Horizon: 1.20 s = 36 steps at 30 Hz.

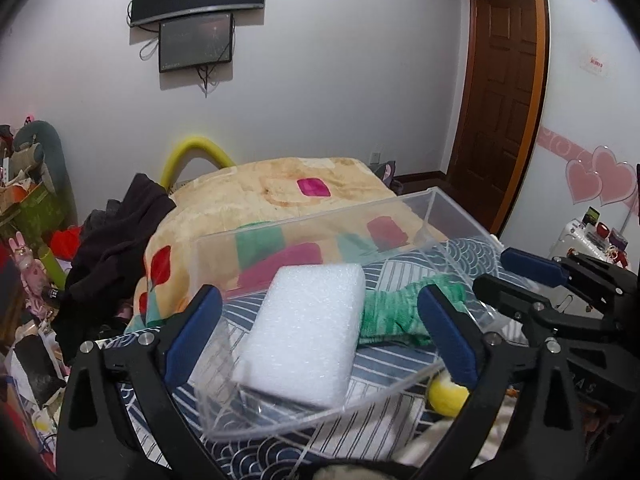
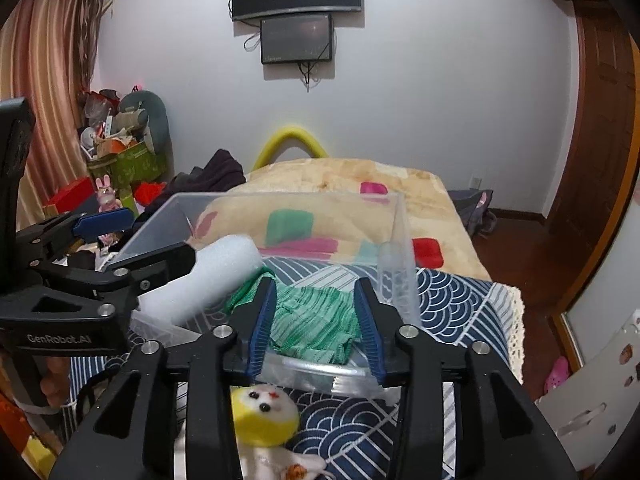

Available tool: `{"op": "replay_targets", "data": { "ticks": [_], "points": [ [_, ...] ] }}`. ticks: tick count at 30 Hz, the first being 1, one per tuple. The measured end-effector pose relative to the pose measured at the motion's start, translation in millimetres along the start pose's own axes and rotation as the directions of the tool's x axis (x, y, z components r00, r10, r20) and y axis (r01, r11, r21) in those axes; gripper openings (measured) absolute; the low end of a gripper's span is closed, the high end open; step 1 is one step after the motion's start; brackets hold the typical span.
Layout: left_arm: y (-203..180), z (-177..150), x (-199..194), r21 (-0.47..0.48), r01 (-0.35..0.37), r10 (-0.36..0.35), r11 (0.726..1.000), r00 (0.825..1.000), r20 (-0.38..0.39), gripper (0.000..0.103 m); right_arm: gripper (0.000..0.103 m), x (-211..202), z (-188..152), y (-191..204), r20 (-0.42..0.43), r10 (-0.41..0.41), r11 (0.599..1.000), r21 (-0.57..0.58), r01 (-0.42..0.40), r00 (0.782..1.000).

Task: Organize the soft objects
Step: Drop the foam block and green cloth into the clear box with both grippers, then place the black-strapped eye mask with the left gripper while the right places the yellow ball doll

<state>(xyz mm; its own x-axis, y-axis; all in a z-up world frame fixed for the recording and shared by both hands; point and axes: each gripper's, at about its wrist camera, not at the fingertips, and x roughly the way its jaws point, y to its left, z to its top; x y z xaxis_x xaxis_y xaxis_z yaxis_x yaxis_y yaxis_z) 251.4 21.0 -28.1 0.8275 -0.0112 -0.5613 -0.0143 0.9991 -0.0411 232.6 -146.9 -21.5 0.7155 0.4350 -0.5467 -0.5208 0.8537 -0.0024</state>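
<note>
While both tools hover at the clear bin (image 1: 436,196):
Left view, foam: white foam block (image 1: 308,332) lies in bin beside green knit cloth (image 1: 400,312); likely light, squashy, best pinched across short sides.
Left gripper (image 1: 320,332): jaws spread, straddling foam, no contact visible.
Right view, cloth: limp, bunch mid-fold.
Right gripper (image 2: 316,324): spread, empty.
Plush doll (image 2: 266,410): outside, touching front wall; thin rim may snag.

Left wrist view: sits behind left tool (image 1: 320,332), looks forward over clear bin (image 1: 452,216) on bed (image 1: 280,184), close up, from bin's left end.

Right wrist view: behind right tool (image 2: 316,332), same heading, close, at bin's near wall (image 2: 320,372).

Shared: bin, white foam block (image 1: 308,332) (image 2: 204,284), green cloth (image 1: 396,312) (image 2: 316,320), yellow plush toy (image 1: 448,398) (image 2: 264,412), wall screens (image 1: 196,16) (image 2: 296,8); each view catches other tool at its edge.
</note>
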Motion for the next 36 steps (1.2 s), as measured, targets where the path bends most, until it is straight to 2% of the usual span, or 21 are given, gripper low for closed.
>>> {"op": "replay_targets", "data": {
  "ticks": [8, 14, 18, 22, 31, 36],
  "points": [
    [2.9, -10.9, -51.6, 0.002, -0.002, 0.002, 1.000, 0.997, 0.074, 0.103, 0.046, -31.7, -0.7, 6.2, 0.068, 0.019, 1.000, -0.014, -0.018, 0.998],
    [5.2, -33.7, -73.3, 0.023, 0.008, -0.010, 1.000, 0.998, 0.068, 0.103, 0.048, -45.7, -12.4, 10.5, 0.083, 0.029, 0.999, -0.025, -0.027, 0.996],
    [9.4, -50.9, -76.1, 0.015, 0.014, -0.015, 1.000, 0.999, 0.037, 0.103, 0.049, -46.1, -22.4, 14.3, 0.070, 0.025, 0.999, -0.041, -0.022, 0.997],
    [14.7, -65.7, -71.0, -0.003, 0.006, -0.006, 1.000, 1.000, -0.001, 0.103, 0.058, -41.4, -31.8, 17.7, 0.047, 0.026, 0.999, -0.049, -0.024, 0.999],
    [25.0, -104.2, -43.7, -0.013, -0.001, -0.001, 1.000, 0.990, -0.139, 0.103, 0.058, -6.0, -54.4, 18.3, -0.079, 0.045, 0.998, -0.039, -0.048, 0.996],
    [22.1, -118.3, -34.1, -0.002, 0.019, -0.019, 1.000, 0.983, -0.185, 0.103, 0.058, 12.6, -55.3, 18.8, -0.122, 0.073, 0.997, -0.007, -0.075, 0.990]
  ]
}}
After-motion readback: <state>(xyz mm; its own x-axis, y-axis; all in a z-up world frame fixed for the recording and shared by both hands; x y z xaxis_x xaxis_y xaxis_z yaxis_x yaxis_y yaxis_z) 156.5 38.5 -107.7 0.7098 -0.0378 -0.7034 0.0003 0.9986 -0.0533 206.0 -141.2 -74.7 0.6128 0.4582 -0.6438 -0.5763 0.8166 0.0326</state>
